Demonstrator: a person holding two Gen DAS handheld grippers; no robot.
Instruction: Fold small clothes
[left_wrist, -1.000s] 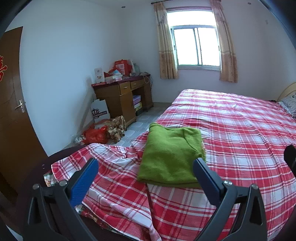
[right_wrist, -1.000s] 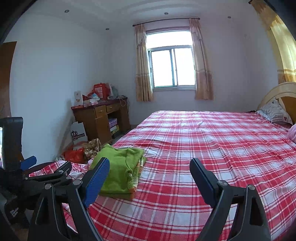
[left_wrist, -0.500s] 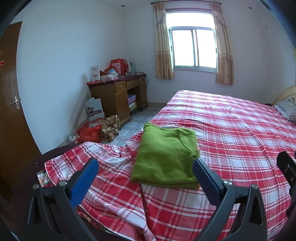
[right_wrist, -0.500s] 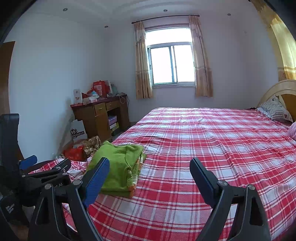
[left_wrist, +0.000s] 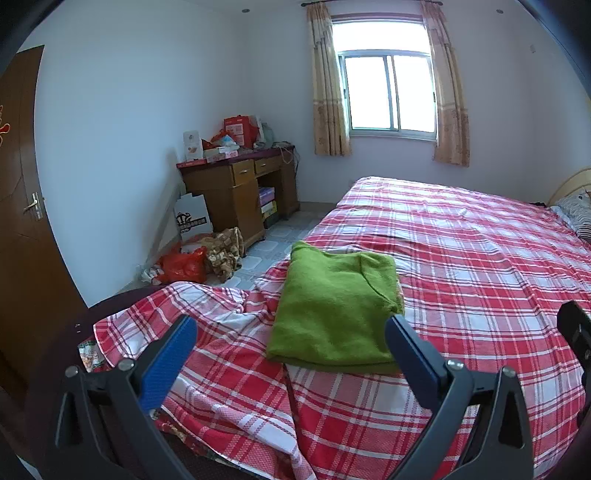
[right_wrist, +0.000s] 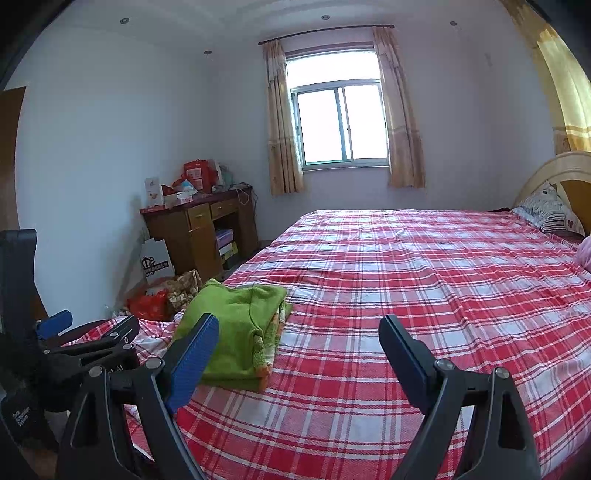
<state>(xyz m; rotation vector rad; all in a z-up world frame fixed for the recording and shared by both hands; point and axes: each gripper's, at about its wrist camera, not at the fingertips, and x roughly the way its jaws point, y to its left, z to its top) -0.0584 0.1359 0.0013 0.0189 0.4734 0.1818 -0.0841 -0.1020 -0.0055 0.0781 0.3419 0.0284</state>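
Folded green sweater (left_wrist: 334, 306) lies dead ahead of left gripper (left_wrist: 291, 354), long axis pointing away; right gripper (right_wrist: 297, 354) sits further right. Both spread, empty.

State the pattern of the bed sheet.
Red and white plaid bed sheet, clearest in the right wrist view.

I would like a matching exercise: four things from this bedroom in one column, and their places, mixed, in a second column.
1. green folded garment
2. red plastic bag
3. patterned pillow
4. red box

a. on the wooden desk
b. on the floor by the desk
c. by the headboard
d. on the plaid bedsheet, near the bed's corner

Pairs: 1-d, 2-b, 3-c, 4-a
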